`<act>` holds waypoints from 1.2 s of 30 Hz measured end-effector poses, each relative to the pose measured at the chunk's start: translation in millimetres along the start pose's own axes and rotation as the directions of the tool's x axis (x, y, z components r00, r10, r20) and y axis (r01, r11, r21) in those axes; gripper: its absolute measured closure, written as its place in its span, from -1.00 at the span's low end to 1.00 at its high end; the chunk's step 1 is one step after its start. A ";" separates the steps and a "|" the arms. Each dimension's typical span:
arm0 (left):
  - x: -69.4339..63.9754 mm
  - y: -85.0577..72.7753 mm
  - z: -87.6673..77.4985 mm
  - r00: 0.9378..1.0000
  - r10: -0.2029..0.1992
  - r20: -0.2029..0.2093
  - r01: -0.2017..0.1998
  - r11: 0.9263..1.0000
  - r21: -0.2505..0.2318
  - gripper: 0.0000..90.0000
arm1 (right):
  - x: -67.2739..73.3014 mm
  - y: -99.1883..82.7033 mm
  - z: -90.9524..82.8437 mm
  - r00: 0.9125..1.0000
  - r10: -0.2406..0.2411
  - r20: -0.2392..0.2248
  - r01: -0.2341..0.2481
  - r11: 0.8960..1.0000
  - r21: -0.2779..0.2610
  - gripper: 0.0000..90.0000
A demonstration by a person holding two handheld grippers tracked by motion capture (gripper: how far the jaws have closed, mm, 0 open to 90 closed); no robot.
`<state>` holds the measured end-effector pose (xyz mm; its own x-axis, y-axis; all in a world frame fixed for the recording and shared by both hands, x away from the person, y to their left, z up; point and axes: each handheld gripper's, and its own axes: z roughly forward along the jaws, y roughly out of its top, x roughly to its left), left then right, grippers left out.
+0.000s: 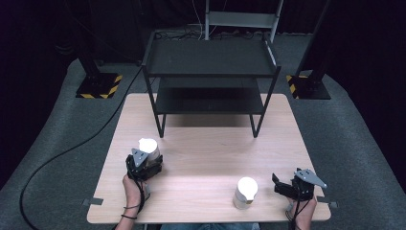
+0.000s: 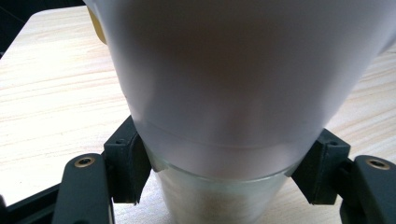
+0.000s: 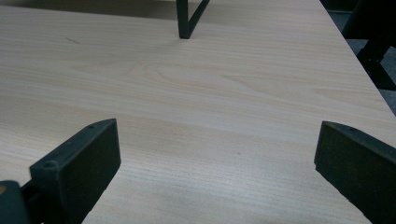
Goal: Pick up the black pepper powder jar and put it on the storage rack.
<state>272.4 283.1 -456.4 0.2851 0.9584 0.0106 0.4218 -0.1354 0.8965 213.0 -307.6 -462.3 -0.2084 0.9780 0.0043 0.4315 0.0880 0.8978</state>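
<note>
A white cup with a clear lower part stands on the left half of the wooden table. My left gripper is shut on it from the near side. In the left gripper view the cup looms very close, and both black pads press on its sides near the bottom. A second white cup stands upright near the front edge, right of centre. My right gripper rests to the right of that cup, apart from it. Its jaws stand open over bare wood.
A black two-level metal rack stands at the back of the table, its legs reaching onto the wood. Grey carpet surrounds the table, and a black cable runs across the floor at the left.
</note>
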 end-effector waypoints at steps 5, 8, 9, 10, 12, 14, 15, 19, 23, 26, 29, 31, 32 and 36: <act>4.4 -1.2 -0.4 1.000 0.013 0.019 -0.013 1.000 -0.006 -0.32 | -2.5 0.6 0.4 1.000 -0.007 -0.018 0.007 1.000 0.003 -1.00; 5.5 -0.3 -1.7 0.999 0.015 0.028 -0.015 1.000 -0.002 -0.32 | -2.3 2.3 1.2 1.000 -0.011 -0.018 0.011 1.000 0.012 -1.00; 5.5 -0.3 -1.7 0.999 0.015 0.028 -0.015 1.000 -0.002 -0.32 | -1.8 2.9 1.5 1.000 -0.013 -0.017 0.013 1.000 0.016 -1.00; 5.9 0.1 -2.7 0.999 0.017 0.033 -0.017 1.000 -0.004 -0.32 | -1.7 3.5 1.9 1.000 -0.017 -0.019 0.017 1.000 0.019 -1.00; 5.7 1.4 -4.2 0.999 0.025 0.038 -0.025 1.000 -0.006 -0.32 | -2.6 4.2 2.2 0.999 -0.020 -0.026 0.021 1.000 0.023 -1.00; 5.3 3.3 -6.3 0.999 0.033 0.040 -0.032 0.999 -0.010 -0.32 | -2.3 3.5 1.8 1.000 -0.018 -0.024 0.019 1.000 0.019 -1.00; 4.9 3.9 -7.3 0.999 0.034 0.040 -0.033 0.999 -0.015 -0.32 | -2.4 3.2 1.7 1.000 -0.018 -0.024 0.019 1.000 0.017 -1.00; 3.2 7.2 -11.7 0.998 0.047 0.038 -0.046 0.998 -0.036 -0.32 | -1.9 4.4 2.3 1.000 -0.017 -0.021 0.018 1.000 0.024 -1.00; 2.7 14.7 -14.5 0.998 0.051 0.047 -0.049 0.998 -0.040 -0.32 | -1.8 4.8 2.4 1.000 -0.018 -0.021 0.019 0.999 0.026 -1.00; 1.2 20.2 -16.5 0.996 0.069 0.050 -0.066 0.997 -0.044 -0.32 | -2.3 5.0 2.6 1.000 -0.018 -0.024 0.019 0.999 0.027 -1.00; 2.5 25.8 -17.1 0.996 0.069 0.062 -0.066 0.997 -0.046 -0.32 | -2.0 4.6 2.3 1.000 -0.020 -0.023 0.020 0.999 0.025 -1.00; 3.7 28.9 -16.8 0.995 0.067 0.072 -0.064 0.997 -0.046 -0.32 | -2.1 4.6 2.4 1.000 -0.018 -0.022 0.019 1.000 0.025 -1.00; 3.7 30.3 -16.6 0.995 0.071 0.073 -0.068 0.997 -0.044 -0.32 | -2.1 4.5 2.4 1.000 -0.018 -0.022 0.019 1.000 0.025 -1.00; 3.2 34.0 -15.6 0.994 0.075 0.077 -0.072 0.996 -0.043 -0.32 | -2.3 4.1 2.2 1.000 -0.017 -0.023 0.018 1.000 0.023 -1.00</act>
<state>274.2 285.5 -419.0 0.3815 0.9234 0.0434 0.3627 -0.1927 0.9117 217.2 -309.1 -459.6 -0.2361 0.9717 -0.0012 0.4474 0.1098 0.8876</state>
